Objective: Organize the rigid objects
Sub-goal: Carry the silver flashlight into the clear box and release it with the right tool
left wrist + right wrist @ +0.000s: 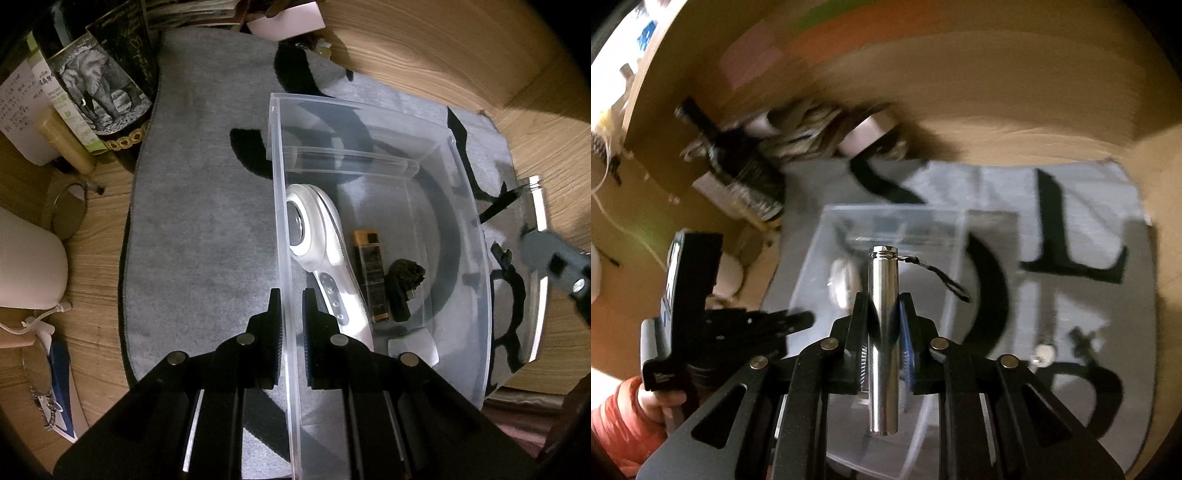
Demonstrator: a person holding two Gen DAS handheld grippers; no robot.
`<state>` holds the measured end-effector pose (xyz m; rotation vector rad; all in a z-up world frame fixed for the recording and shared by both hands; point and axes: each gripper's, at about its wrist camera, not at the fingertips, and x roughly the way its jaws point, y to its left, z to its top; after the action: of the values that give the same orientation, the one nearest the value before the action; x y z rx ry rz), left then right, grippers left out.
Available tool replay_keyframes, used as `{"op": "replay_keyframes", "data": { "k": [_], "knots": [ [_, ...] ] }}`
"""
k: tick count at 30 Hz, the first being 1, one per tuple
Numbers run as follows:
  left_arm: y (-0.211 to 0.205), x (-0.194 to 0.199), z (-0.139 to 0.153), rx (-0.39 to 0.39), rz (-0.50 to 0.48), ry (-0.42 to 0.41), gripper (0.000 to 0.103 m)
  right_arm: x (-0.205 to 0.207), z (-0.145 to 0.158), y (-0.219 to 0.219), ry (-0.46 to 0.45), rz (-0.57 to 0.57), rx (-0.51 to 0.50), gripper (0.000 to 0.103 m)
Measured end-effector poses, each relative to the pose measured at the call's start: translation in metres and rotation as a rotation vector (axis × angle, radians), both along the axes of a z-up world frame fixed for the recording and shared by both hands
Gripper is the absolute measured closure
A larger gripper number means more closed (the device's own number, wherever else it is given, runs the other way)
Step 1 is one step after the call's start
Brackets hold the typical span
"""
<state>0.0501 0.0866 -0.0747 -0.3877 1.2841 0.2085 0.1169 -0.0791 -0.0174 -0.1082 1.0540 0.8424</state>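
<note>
The right tool (pixel 882 325) grips a smooth steel tube (pixel 883 332) at mid-length, with its cord trailing right. The polished tube could slide through the pads, or its cord could catch on the bin's rim. It hangs just above the clear bin (pixel 369 122), whose left wall the left tool (pixel 290 314) pinches shut. A white device (pixel 325 236) and a lighter (pixel 371 273) lie inside.
</note>
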Motion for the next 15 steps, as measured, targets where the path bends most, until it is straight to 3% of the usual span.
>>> {"op": "replay_keyframes", "data": {
  "k": [6,15],
  "knots": [
    [0.0,0.0,0.0,-0.003,0.003,0.0,0.096,-0.01,-0.019,0.028,0.029,0.091,-0.037,0.089],
    [-0.001,0.0,0.0,-0.006,0.01,0.002,0.096,0.001,-0.06,0.04,0.114,0.088,-0.137,0.089]
  ]
}}
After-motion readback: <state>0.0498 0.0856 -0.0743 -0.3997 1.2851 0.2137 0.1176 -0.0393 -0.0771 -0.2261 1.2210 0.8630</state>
